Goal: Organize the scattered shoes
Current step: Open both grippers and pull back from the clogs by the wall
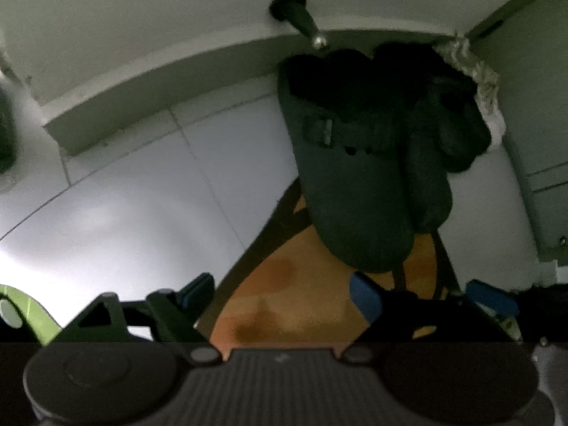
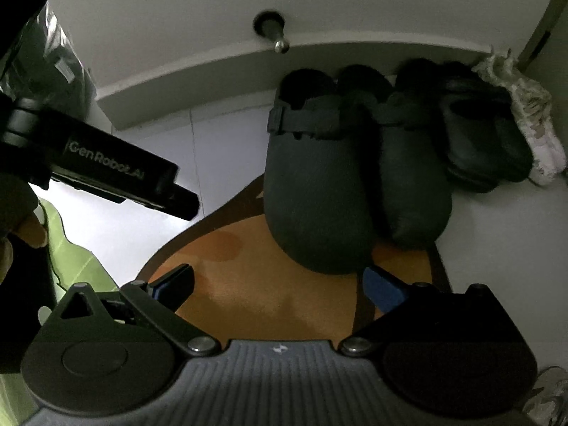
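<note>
A row of shoes stands against the white baseboard with their toes toward me. There is a dark clog with a buckled strap (image 1: 348, 177) (image 2: 319, 195), its dark mate (image 1: 429, 170) (image 2: 411, 177), another dark shoe (image 1: 458, 127) (image 2: 486, 142) and a pale patterned shoe (image 1: 486, 81) (image 2: 532, 124). The two clogs' toes rest on an orange mat (image 1: 301, 301) (image 2: 266, 301). My left gripper (image 1: 280, 293) hangs open above the mat, short of the buckled clog, with nothing between its fingers. My right gripper (image 2: 280, 285) is also open and empty, just before the same clog's toe.
A black door stopper (image 1: 294, 14) (image 2: 273, 32) sticks out of the wall above the baseboard. The left gripper's black housing (image 2: 117, 174) crosses the right wrist view at left, over a green object (image 2: 67, 248). Another pale shoe (image 2: 546, 390) lies at bottom right. Grey floor tiles (image 1: 142, 195) spread left.
</note>
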Tool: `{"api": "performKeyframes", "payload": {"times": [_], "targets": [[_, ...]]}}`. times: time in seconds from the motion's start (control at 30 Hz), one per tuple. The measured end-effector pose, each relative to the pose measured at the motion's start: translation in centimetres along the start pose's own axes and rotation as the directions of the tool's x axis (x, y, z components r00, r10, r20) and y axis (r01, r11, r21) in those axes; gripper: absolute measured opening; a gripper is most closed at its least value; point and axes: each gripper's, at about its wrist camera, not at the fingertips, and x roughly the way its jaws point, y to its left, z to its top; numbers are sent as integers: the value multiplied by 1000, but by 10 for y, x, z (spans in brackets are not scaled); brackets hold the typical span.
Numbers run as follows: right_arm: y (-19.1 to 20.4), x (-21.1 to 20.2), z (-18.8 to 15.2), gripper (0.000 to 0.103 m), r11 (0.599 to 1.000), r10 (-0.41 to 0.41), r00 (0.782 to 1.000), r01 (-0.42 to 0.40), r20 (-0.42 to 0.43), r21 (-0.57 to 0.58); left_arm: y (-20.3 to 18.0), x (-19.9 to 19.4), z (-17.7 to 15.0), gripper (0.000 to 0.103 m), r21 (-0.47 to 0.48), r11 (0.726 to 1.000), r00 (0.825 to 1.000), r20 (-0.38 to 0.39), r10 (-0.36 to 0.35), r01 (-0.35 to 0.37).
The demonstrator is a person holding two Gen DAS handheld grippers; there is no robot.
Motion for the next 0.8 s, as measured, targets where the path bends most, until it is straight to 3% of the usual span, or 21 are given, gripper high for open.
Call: {"api": "performKeyframes", "payload": {"times": [0.17,0.23,0.3,0.43,0.6,0.8], "targets": [[-6,-63,-17,103,998,-9,1000,8,21,68,-19,-55,-27,85,1,999,998,30,50,-50],[-15,-94,-25,103,993,-14,1000,12,18,118,-31,-91,-46,85,-45,999,998,46,33,-31],[-31,-150,-43,103,977,-6,999,-4,45,211,-45,-131,-71,90,-112,994,997,69,25,-17],[-49,-220,-70,103,974,-32,997,16,67,225,-73,-184,-103,91,-182,983,997,72,2,11],[-88,-300,-94,103,936,-70,987,17,142,350,-118,-240,-112,92,-141,990,995,101,8,7],[-117,-350,-111,103,922,-128,971,40,204,386,-176,-283,-113,92,-67,998,988,152,-3,13]]}}
